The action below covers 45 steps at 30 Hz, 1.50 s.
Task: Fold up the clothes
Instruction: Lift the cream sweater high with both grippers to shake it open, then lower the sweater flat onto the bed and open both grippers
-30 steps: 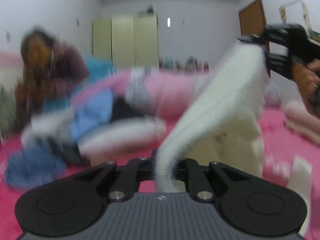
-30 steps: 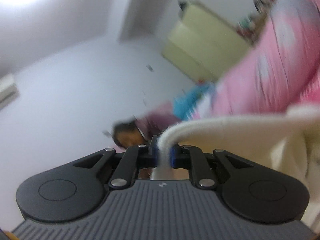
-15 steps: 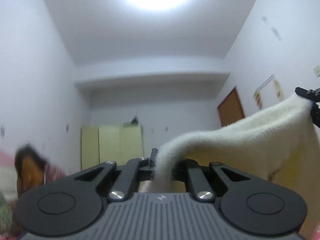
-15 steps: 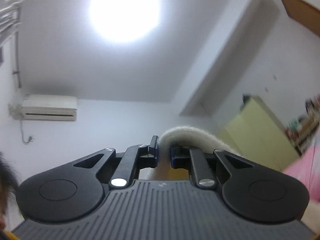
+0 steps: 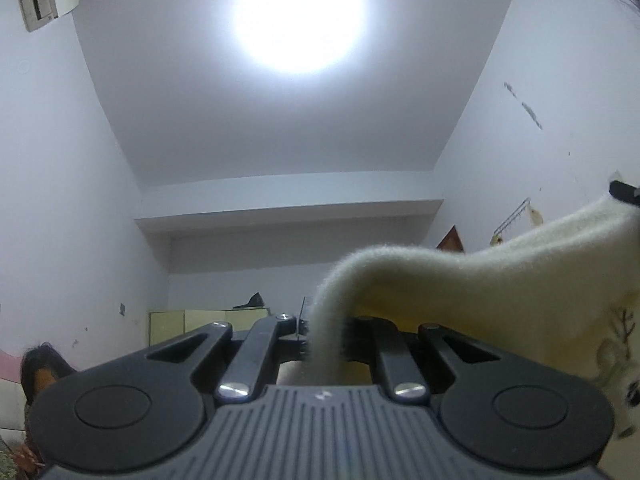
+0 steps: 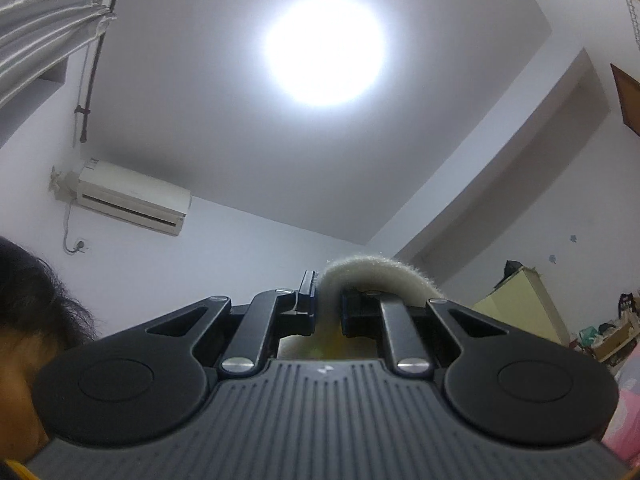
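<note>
Since a second ago we swung both tongs ceilingward | left tongs [image 5: 325, 340] and right tongs [image 6: 327, 312] each pinch cream fleece garment [image 5: 480, 284], held aloft between them | risk: fleece slipping free.

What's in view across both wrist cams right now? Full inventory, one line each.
fleece garment: 1, cream, stretched between both grippers
ceiling light: 1, white, overhead
air conditioner: 1, white, high on the wall
wardrobe: 1, pale yellow, far wall
curtain: 1, grey, top left of the right view
door: 1, brown, right edge
left hand-held gripper: 1, black, shut on the garment
right hand-held gripper: 1, black, shut on the garment
</note>
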Each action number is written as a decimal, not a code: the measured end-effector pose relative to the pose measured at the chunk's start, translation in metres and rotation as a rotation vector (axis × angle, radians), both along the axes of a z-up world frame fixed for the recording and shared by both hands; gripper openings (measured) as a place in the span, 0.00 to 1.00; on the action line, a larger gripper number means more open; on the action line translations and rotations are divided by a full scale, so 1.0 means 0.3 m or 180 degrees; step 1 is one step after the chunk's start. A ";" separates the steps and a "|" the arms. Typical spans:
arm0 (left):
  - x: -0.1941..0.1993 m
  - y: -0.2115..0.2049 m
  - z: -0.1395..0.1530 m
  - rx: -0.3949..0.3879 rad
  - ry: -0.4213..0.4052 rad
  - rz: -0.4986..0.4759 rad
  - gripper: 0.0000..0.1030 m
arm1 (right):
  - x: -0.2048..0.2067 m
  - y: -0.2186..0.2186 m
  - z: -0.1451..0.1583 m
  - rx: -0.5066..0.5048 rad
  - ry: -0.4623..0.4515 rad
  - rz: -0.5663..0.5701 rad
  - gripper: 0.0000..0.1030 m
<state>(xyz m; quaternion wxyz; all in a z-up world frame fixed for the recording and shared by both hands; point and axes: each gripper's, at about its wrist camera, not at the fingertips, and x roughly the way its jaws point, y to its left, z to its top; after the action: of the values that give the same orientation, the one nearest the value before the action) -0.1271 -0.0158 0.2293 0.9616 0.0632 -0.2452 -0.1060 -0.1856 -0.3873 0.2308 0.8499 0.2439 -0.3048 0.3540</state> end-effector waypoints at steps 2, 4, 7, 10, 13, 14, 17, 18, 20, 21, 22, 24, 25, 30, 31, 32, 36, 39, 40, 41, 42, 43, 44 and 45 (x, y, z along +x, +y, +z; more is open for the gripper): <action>0.047 -0.025 -0.025 0.0053 0.0019 0.0086 0.09 | 0.022 -0.012 -0.024 0.0006 0.0048 -0.0037 0.09; 0.113 -0.049 -0.049 0.0097 0.0043 0.0172 0.09 | 0.111 -0.018 -0.059 0.0000 0.0200 -0.0087 0.10; 0.237 -0.082 -0.084 0.0131 0.0149 0.0249 0.09 | 0.244 -0.026 -0.113 -0.0009 0.0427 -0.0162 0.10; 0.395 -0.114 -0.124 0.0147 0.0334 0.0286 0.09 | 0.378 -0.034 -0.166 -0.0019 0.0654 -0.0237 0.10; 0.578 -0.146 -0.182 0.0192 0.0570 0.0340 0.09 | 0.512 -0.042 -0.219 -0.0028 0.0882 -0.0312 0.10; 0.639 -0.140 -0.204 0.0212 0.0644 0.0367 0.09 | 0.556 -0.045 -0.237 -0.0031 0.0957 -0.0337 0.10; 0.820 -0.155 -0.304 0.0325 0.0891 0.0481 0.09 | 0.691 -0.052 -0.294 -0.0039 0.1194 -0.0405 0.10; 0.879 -0.161 -0.351 0.0367 0.1010 0.0512 0.09 | 0.749 -0.048 -0.347 -0.0022 0.1359 -0.0367 0.10; 0.989 -0.160 -0.437 0.0448 0.1279 0.0552 0.09 | 0.888 -0.050 -0.449 -0.0044 0.1715 -0.0384 0.10; 1.055 -0.166 -0.488 0.0503 0.1425 0.0581 0.10 | 0.957 -0.045 -0.502 -0.0069 0.1890 -0.0413 0.10; 1.114 -0.145 -0.568 0.0572 0.1555 0.0609 0.11 | 1.025 -0.037 -0.556 -0.0094 0.2065 -0.0444 0.10; 1.230 -0.107 -0.744 0.0769 0.1799 0.0686 0.15 | 1.161 0.002 -0.678 -0.0129 0.2506 -0.0546 0.11; 1.278 -0.112 -0.814 0.0903 0.1903 0.0734 0.21 | 1.230 0.020 -0.746 -0.0142 0.2755 -0.0603 0.12; 1.506 -0.074 -1.197 0.1475 0.2892 0.0964 0.37 | 1.447 0.095 -1.092 -0.0428 0.3752 -0.1017 0.56; 1.535 -0.077 -1.258 0.1599 0.3127 0.1001 0.37 | 1.455 0.095 -1.112 -0.0434 0.3786 -0.0990 0.56; 1.550 -0.077 -1.263 0.1635 0.3163 0.1014 0.41 | 1.463 0.095 -1.132 -0.0441 0.3819 -0.0963 0.58; 1.549 -0.095 -1.301 0.1749 0.3091 0.1138 0.65 | 1.493 0.096 -1.212 -0.0468 0.3954 -0.0853 0.90; 1.520 -0.109 -1.205 0.1735 0.3090 0.1142 0.67 | 1.546 0.093 -1.226 -0.0533 0.3952 -0.0841 0.91; 1.520 -0.100 -1.191 0.1738 0.3108 0.1140 0.70 | 1.547 0.093 -1.231 -0.0551 0.3949 -0.0855 0.91; 1.503 -0.097 -1.172 0.1739 0.3153 0.1139 0.71 | 1.547 0.093 -1.236 -0.0569 0.3946 -0.0868 0.91; 1.480 -0.095 -1.149 0.1737 0.3209 0.1139 0.72 | 1.547 0.094 -1.241 -0.0586 0.3944 -0.0882 0.91; 1.445 -0.091 -1.123 0.1707 0.3272 0.1087 0.73 | 1.547 0.094 -1.246 -0.0604 0.3941 -0.0895 0.91; 1.404 -0.086 -1.097 0.1665 0.3337 0.1016 0.73 | 1.546 0.094 -1.250 -0.0627 0.3940 -0.0912 0.91; 1.369 -0.068 -1.068 0.1607 0.3388 0.0963 0.74 | 1.534 0.095 -1.242 -0.0693 0.3955 -0.0957 0.91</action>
<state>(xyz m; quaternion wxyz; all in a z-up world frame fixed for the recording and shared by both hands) 0.2835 -0.0363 -0.0911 0.9118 0.2619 0.3137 -0.0400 0.2746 -0.3589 -0.1419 0.9281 0.2703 0.2505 0.0530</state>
